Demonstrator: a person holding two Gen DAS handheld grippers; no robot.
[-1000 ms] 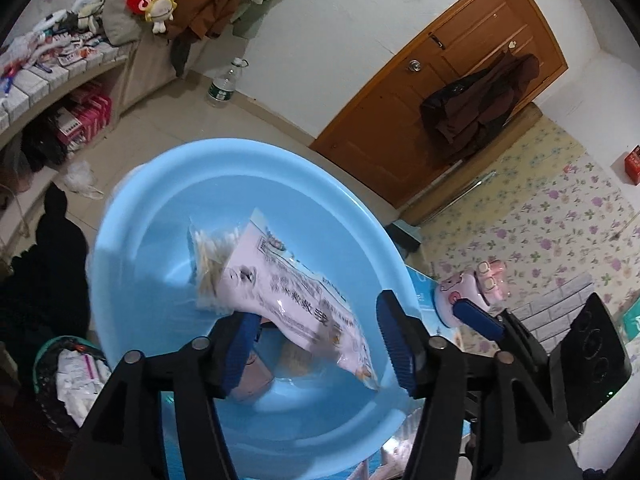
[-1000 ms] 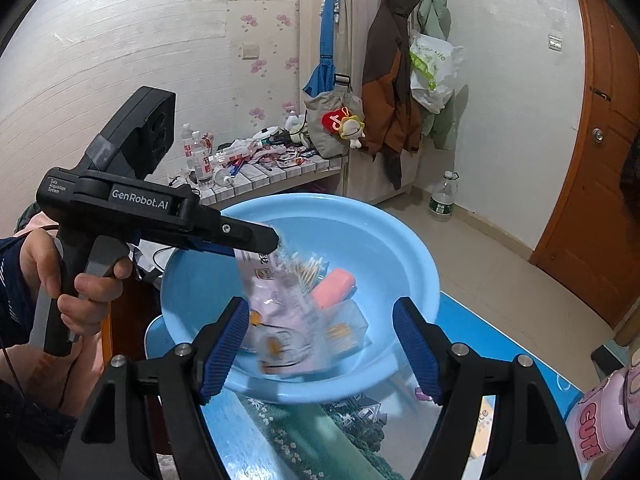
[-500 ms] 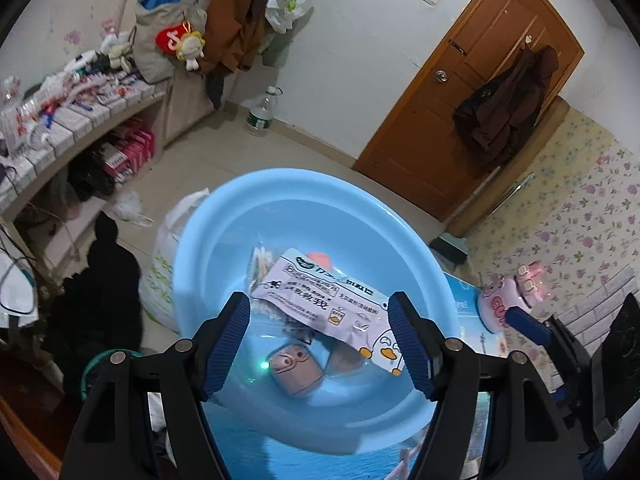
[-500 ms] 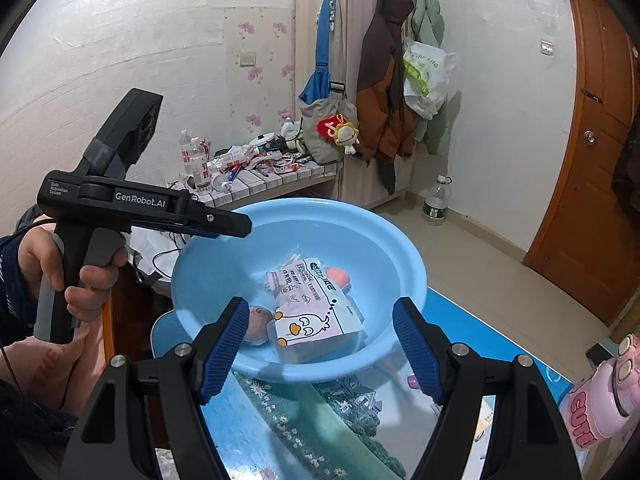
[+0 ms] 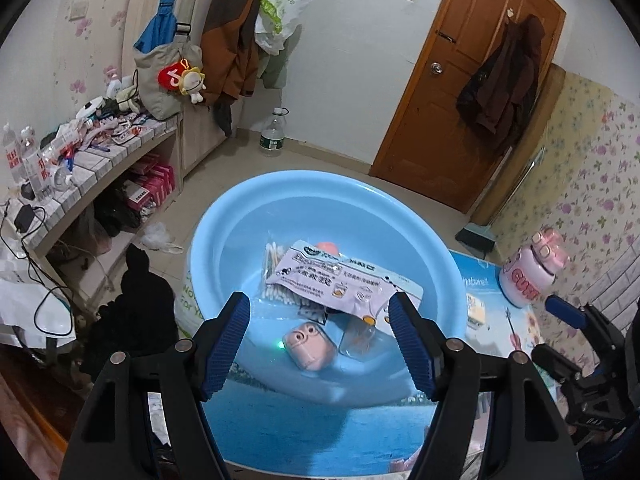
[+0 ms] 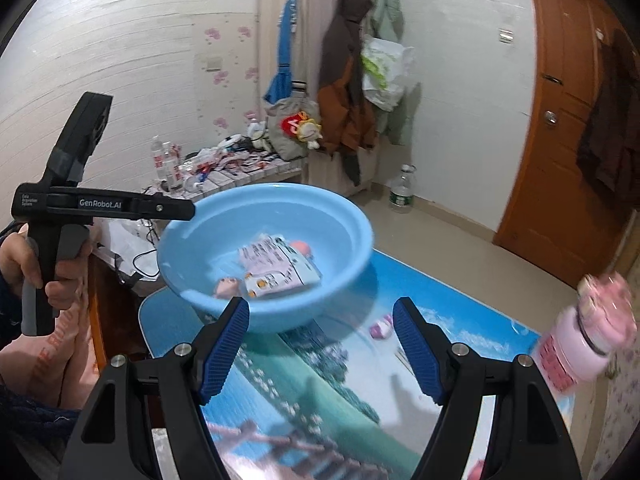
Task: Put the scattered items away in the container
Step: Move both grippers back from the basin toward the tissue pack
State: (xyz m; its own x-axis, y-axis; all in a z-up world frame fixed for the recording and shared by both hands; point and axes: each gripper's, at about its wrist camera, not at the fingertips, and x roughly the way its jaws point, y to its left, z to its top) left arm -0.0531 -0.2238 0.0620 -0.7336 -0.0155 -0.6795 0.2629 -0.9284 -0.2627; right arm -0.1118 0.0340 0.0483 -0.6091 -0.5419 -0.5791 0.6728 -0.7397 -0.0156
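Observation:
A light-blue basin (image 5: 224, 216) stands on the table's printed mat. A white printed packet (image 5: 340, 280) lies flat in it over a bag of cotton swabs (image 5: 276, 276). Beside them are a pink pig-shaped case (image 5: 306, 346) and a small clear box (image 5: 356, 336). My left gripper (image 5: 320, 304) hovers open over the basin's near rim with nothing between its fingers. In the right wrist view the basin (image 6: 352, 216) holds the packet (image 6: 276, 264), and my right gripper (image 6: 320, 316) stands open and empty in front of it. My left gripper (image 6: 188, 212) reaches in from the left, held by a hand (image 6: 60, 280).
A pink bottle (image 6: 588, 336) stands on the mat (image 6: 360, 380) at the right, and a small pale item (image 6: 380, 326) lies just past the basin. A small carton (image 5: 474, 308) lies right of the basin. A cluttered tiled shelf (image 5: 100, 148) runs along the left wall.
The left gripper let go of the packet, which dropped flat into the basin, and its jaws widened. Both grippers drew back from the basin, so it looks smaller now.

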